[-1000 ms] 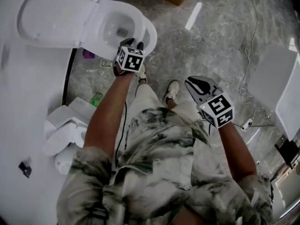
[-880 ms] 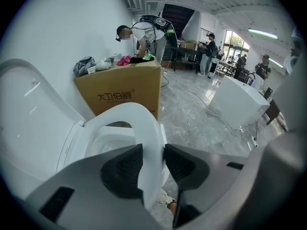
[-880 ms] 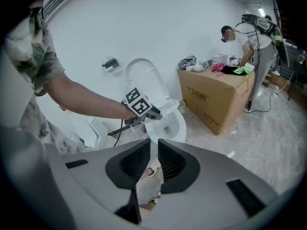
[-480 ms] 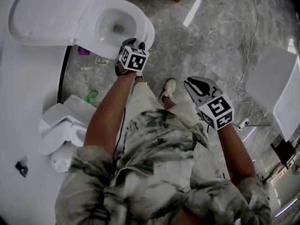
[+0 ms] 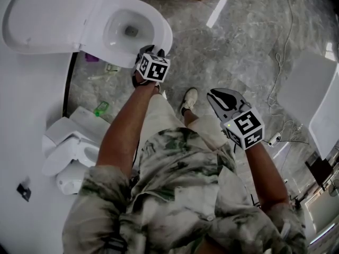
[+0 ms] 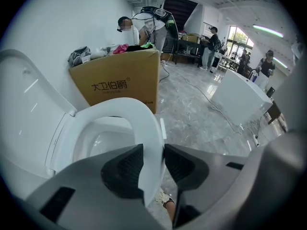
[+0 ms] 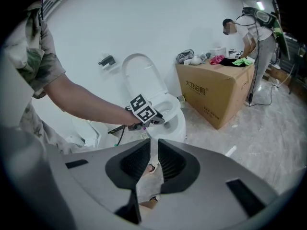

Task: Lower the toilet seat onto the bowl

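Left tool (image 6: 153, 153) is clamped across the front rim of the white plastic toilet seat (image 6: 136, 110), its jaws just closed a little tighter. The seat seems close over the white ceramic bowl (image 6: 98, 145). Descent should be slowed and release made only once it is rested. Right tool (image 7: 152, 152) is narrowly parted, empty and held aside.

Toilet seat (image 6: 144, 123) over the bowl (image 5: 124, 33), lid (image 5: 42, 17) up behind it against the wall (image 5: 26, 115). Cardboard box (image 6: 120, 83) on the floor (image 5: 238, 41) beyond the toilet, clothes (image 6: 79, 56) on top. Second fixture (image 5: 69, 152) beside the toilet, by the wall. Tub (image 5: 310, 97) well apart, opposite side.
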